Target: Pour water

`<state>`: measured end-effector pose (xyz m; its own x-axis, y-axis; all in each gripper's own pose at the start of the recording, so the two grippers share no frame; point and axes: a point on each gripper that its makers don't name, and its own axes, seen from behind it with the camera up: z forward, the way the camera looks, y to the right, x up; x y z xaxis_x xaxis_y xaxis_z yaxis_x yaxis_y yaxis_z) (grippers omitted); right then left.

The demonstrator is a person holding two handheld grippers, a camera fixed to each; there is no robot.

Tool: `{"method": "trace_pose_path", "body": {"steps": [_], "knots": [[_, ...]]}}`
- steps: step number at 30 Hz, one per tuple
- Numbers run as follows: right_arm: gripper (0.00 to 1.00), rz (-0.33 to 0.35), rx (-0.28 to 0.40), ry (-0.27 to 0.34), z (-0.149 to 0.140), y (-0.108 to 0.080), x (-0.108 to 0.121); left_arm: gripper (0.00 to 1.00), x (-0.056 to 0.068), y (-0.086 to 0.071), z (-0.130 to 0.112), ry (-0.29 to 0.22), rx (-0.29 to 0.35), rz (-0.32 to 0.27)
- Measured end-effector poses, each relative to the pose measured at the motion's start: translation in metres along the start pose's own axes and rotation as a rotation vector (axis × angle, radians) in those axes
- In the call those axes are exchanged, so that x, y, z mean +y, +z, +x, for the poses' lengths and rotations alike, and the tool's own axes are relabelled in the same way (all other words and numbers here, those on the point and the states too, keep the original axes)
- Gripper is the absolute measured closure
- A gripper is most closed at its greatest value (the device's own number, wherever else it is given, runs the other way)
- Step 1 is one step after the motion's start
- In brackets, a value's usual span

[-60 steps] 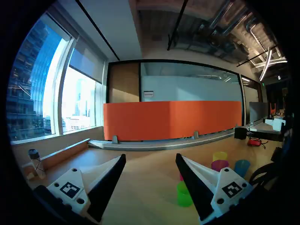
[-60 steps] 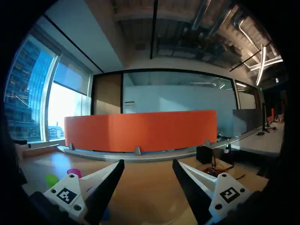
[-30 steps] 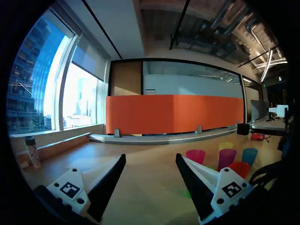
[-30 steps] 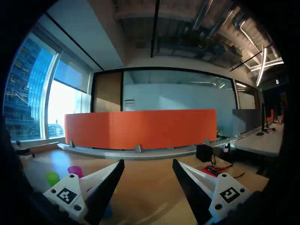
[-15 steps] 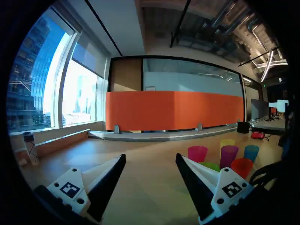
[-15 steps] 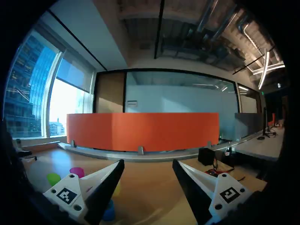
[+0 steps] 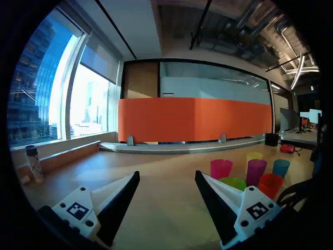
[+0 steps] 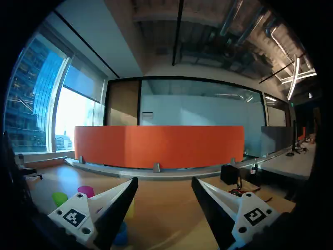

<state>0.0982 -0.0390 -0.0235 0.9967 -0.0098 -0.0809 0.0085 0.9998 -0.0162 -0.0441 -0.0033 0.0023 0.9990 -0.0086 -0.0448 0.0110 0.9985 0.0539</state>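
Several coloured plastic cups stand in a cluster on the wooden table at the right of the left gripper view: pink cup (image 7: 220,168), green cup (image 7: 232,183), purple cup (image 7: 255,171), yellow, blue and orange cup (image 7: 270,184). My left gripper (image 7: 166,175) is open and holds nothing; the cups lie just beyond its right finger. A clear bottle with a dark cap (image 7: 32,161) stands on the window ledge far left. My right gripper (image 8: 164,181) is open too, with a green cup (image 8: 59,198) and a pink cup (image 8: 86,191) to its left.
An orange divider panel (image 7: 191,120) runs along the table's far edge. A black box (image 8: 229,174), a red item with cables and a dark bottle (image 8: 254,170) sit at the right. Bare wood (image 7: 166,200) lies between and ahead of the left fingers.
The left gripper view has shifted so the cups stand higher and more of them show beside the right finger. The right gripper view has hardly moved. Both grippers stay open.
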Motion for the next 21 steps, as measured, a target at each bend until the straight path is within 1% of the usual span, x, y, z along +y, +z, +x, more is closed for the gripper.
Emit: {"method": "trace_pose_path", "body": {"steps": [8, 15, 21], "knots": [[0.01, 0.004, -0.001, 0.004, -0.002, -0.001, 0.002, 0.01, 0.0, 0.0, -0.001, 0.002, -0.002, 0.0], [0.01, 0.019, -0.004, 0.005, -0.007, 0.0, -0.001, 0.01, -0.001, 0.001, -0.001, 0.002, -0.003, 0.0], [0.01, 0.016, -0.003, -0.011, -0.012, 0.002, 0.0, 0.01, 0.0, 0.001, -0.002, 0.003, -0.003, 0.0]]}}
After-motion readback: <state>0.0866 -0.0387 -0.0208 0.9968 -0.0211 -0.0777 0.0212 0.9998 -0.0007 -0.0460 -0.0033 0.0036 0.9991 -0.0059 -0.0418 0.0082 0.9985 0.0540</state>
